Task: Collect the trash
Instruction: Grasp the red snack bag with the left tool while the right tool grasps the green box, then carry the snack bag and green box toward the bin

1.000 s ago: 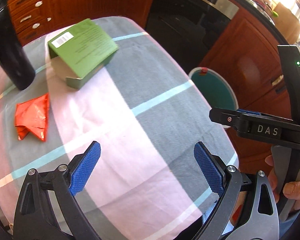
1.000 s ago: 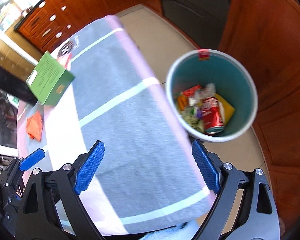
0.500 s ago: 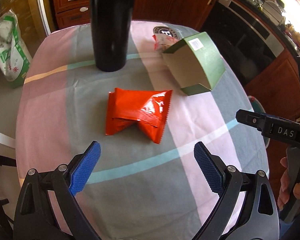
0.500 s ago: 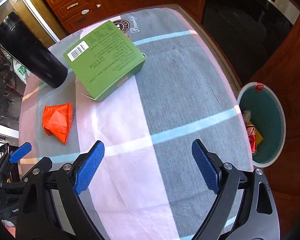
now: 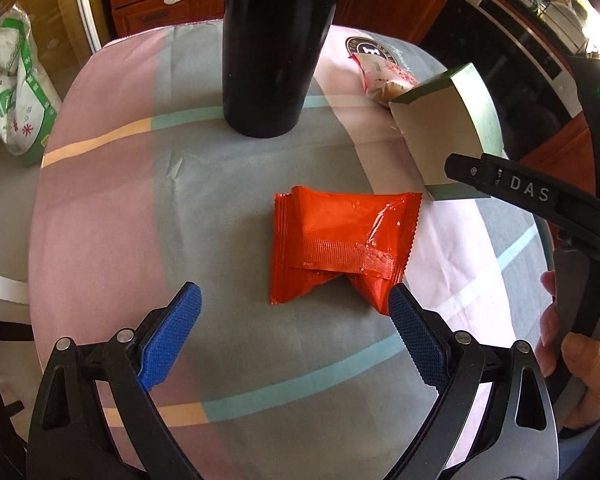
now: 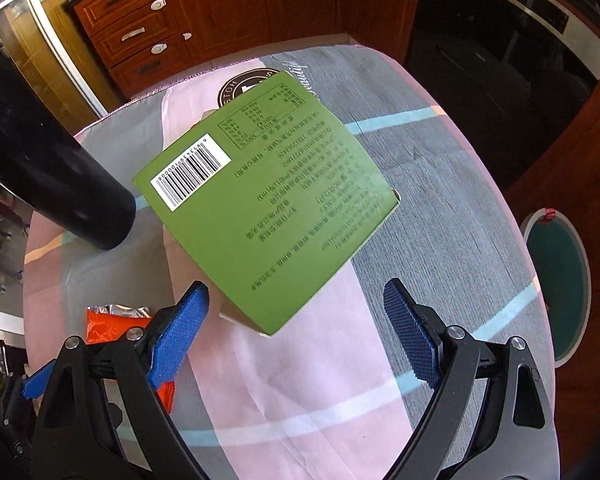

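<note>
Orange wrapper [image 5: 340,248], green box [image 6: 268,216] (barcoded)

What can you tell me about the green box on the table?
The green box is a cardboard carton, plain grey-brown inside, with a white barcode label and dark printed text on its upward face. It lies tilted on the checked tablecloth, one end open toward the camera. Neither gripper touches it; a pink-and-white packet sits against its far end.

Black bottle [image 5: 276,40] cut off at top, pink wrapper [image 5: 380,74] partly behind green box [image 5: 440,128], bin [image 6: 556,276] contents hidden
</note>
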{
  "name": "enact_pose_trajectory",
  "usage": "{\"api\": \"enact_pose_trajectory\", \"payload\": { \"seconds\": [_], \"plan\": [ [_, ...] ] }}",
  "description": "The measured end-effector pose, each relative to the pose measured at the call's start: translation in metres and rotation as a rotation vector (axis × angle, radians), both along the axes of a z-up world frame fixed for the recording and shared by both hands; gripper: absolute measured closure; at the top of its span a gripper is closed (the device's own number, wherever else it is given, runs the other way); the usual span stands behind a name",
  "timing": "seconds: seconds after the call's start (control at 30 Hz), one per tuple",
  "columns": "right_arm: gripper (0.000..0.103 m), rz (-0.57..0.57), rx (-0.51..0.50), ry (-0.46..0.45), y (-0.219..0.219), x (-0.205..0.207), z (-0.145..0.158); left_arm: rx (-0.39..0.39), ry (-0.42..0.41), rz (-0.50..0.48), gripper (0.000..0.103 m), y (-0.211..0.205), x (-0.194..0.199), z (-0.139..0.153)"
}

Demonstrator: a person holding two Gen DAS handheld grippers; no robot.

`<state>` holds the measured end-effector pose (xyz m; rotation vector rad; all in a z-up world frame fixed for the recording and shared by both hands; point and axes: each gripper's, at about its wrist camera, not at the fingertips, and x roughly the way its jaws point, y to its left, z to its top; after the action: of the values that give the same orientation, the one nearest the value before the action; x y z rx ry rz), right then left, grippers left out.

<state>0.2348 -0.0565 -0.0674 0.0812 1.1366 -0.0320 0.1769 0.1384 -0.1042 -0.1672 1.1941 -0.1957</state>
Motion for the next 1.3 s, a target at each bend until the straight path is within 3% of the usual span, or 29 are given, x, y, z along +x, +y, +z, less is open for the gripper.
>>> {"api": "enact_pose_trajectory", "payload": {
  "seconds": [0.1,0.2,0.27,0.3,0.33,0.53,0.63,0.73,0.87,0.97,1.03,1.07,1.3],
  "plan": [
    [0.024,0.005,-0.017,-0.005,-0.001,0.004,-0.006,0.004,0.004,-0.013,0.009,-0.006,0.007,-0.003],
    [0.043,-0.006,-0.005,0.001,-0.008,0.006,-0.013,-0.003,0.009,-0.025,0.009,-0.012,0.014,-0.007],
    [0.077,-0.002,-0.003,0.005,-0.015,0.006,-0.015,-0.001,0.012,-0.034,0.009,-0.018,0.017,-0.009],
    [0.086,0.004,-0.004,0.013,-0.017,0.005,-0.016,0.000,0.013,-0.037,0.009,-0.021,0.019,-0.010],
    [0.088,0.011,0.005,0.021,-0.020,0.004,-0.018,0.003,0.014,-0.041,0.009,-0.024,0.020,-0.011],
    [0.091,0.032,0.030,0.034,-0.035,-0.007,-0.019,0.046,-0.002,-0.048,0.008,-0.040,0.029,-0.018],
    [0.091,0.040,0.039,0.039,-0.041,-0.010,-0.019,0.019,-0.025,-0.029,0.009,-0.042,0.029,-0.018],
    [0.091,0.049,0.045,0.040,-0.043,-0.010,-0.020,0.033,-0.043,-0.028,0.016,-0.047,0.028,-0.017],
    [0.088,0.062,0.063,0.048,-0.041,-0.005,-0.024,0.042,-0.060,-0.031,0.048,-0.051,0.027,-0.014],
    [0.084,0.062,0.073,0.048,-0.039,-0.001,-0.030,0.049,-0.057,-0.031,0.059,-0.055,0.029,-0.014],
    [0.086,0.066,0.061,0.036,-0.037,-0.001,-0.031,0.056,-0.055,-0.034,0.062,-0.057,0.026,-0.012],
    [0.093,0.070,0.062,0.038,-0.038,-0.002,-0.030,0.053,-0.052,-0.037,0.062,-0.059,0.025,-0.011],
    [0.096,0.075,0.100,0.037,-0.056,-0.020,-0.020,0.044,-0.071,-0.052,0.063,-0.072,0.010,0.003]
  ]
}}
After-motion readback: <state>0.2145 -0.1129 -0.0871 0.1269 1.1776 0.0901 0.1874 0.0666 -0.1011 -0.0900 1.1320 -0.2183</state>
